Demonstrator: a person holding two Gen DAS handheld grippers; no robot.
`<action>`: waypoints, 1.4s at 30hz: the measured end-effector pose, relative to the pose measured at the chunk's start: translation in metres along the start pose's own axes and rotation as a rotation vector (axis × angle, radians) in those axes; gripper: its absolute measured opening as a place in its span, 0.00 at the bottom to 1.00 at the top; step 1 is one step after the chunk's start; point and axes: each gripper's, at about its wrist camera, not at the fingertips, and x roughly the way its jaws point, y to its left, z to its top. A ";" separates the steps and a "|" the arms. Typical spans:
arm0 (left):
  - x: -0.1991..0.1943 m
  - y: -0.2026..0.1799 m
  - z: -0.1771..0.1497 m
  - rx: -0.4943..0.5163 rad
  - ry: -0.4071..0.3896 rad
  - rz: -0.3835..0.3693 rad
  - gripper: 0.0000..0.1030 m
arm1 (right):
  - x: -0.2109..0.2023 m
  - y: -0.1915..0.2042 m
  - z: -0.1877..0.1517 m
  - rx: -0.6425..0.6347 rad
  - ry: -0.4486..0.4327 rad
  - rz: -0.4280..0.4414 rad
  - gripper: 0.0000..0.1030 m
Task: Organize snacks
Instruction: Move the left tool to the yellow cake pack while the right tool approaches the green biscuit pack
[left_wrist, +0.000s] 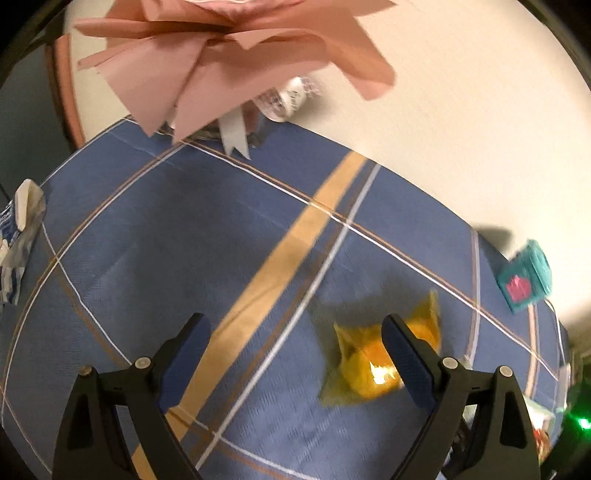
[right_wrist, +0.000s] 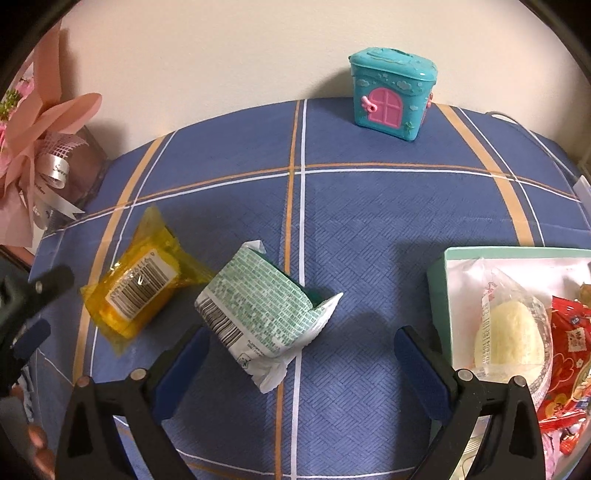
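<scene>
Blue plaid tablecloth (right_wrist: 369, 206) w/ yellow snack (right_wrist: 136, 291), green-white packet (right_wrist: 266, 314)

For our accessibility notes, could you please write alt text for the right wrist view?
The open right gripper hovers over a green-and-white snack packet on a blue plaid tablecloth, a yellow packet left, a snack-filled box right.

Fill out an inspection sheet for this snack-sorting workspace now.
Surface: blue plaid tablecloth, against a cream wall.
Job's things: yellow-wrapped snack and green-printed white packet loose on cloth; mint-rimmed box holds a clear-wrapped pale bun and red packets.
Clutter: teal toy house with pink door; pink paper bouquet.
Grippers: left gripper open; right gripper open, empty.
Cables: thin white cord.
Surroundings: nothing seen.
</scene>
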 end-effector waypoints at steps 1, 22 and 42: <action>0.002 0.001 0.000 -0.006 -0.009 0.010 0.91 | 0.000 0.000 0.000 -0.001 0.001 0.004 0.99; 0.035 -0.007 -0.023 0.152 0.195 0.003 0.91 | 0.001 -0.001 0.004 -0.013 0.009 0.018 0.99; 0.014 -0.042 -0.029 0.129 0.162 -0.268 0.91 | 0.009 0.014 0.012 -0.125 -0.028 0.091 0.97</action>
